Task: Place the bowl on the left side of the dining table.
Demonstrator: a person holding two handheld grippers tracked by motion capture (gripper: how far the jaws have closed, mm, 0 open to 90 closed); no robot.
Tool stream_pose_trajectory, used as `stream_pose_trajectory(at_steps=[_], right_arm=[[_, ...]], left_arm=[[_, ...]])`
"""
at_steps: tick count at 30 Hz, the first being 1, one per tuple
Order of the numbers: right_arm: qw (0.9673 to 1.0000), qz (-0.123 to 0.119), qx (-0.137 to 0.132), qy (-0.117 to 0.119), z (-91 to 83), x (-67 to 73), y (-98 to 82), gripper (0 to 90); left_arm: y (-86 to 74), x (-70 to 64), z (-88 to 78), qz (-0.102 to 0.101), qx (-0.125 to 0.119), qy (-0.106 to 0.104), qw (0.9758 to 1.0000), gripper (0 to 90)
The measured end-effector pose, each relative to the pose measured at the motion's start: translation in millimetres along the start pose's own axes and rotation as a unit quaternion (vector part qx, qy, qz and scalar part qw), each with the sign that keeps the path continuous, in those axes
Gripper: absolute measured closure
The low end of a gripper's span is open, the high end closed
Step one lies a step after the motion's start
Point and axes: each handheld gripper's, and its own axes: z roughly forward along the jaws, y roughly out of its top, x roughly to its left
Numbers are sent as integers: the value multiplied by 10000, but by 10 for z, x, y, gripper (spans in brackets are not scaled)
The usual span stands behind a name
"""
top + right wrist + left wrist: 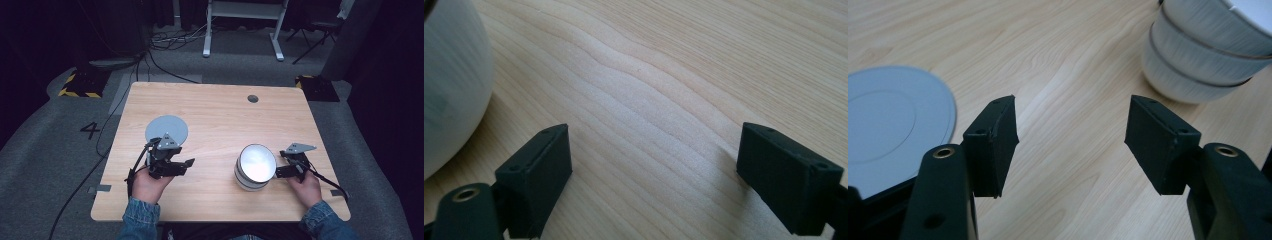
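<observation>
From the high view I see the wooden table (220, 120) evenly lit from above while the surrounding room falls into darkness; glare whitens the stacked bowls (255, 166). In the left gripper view, the plate (893, 125) left of the jaws is soft. In the right gripper view, the bowl wall (449, 85) beside the left jaw blurs.

High view: fixed above my side, facing forward and down; I see the whole worktop (220, 115) and the floor beyond. Left gripper view: low and close over the wood, looking along its own jaws. Right gripper view: the same, closer still. All three share the stacked white bowls (255, 167); the high and left views share the grey plate (893, 120).
</observation>
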Motion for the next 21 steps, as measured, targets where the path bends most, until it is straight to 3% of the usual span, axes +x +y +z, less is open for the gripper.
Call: stream_pose_trajectory(at_steps=[8, 15, 18, 21], right_arm=[[10000, 0, 0, 0, 0, 0, 0, 145], [10000, -1, 0, -1, 0, 0, 0, 145], [10000, -4, 1, -1, 0, -1, 0, 145], [10000, 0, 1, 0, 0, 0, 0, 145]], left_arm=[[162, -42, -9, 215, -63, -72, 9997, 450], [381, -192, 108, 395, 193, -186, 9989, 402], [444, -222, 136, 488, 199, -197, 9984, 414], [543, -259, 197, 471, 189, -364, 9980, 407]])
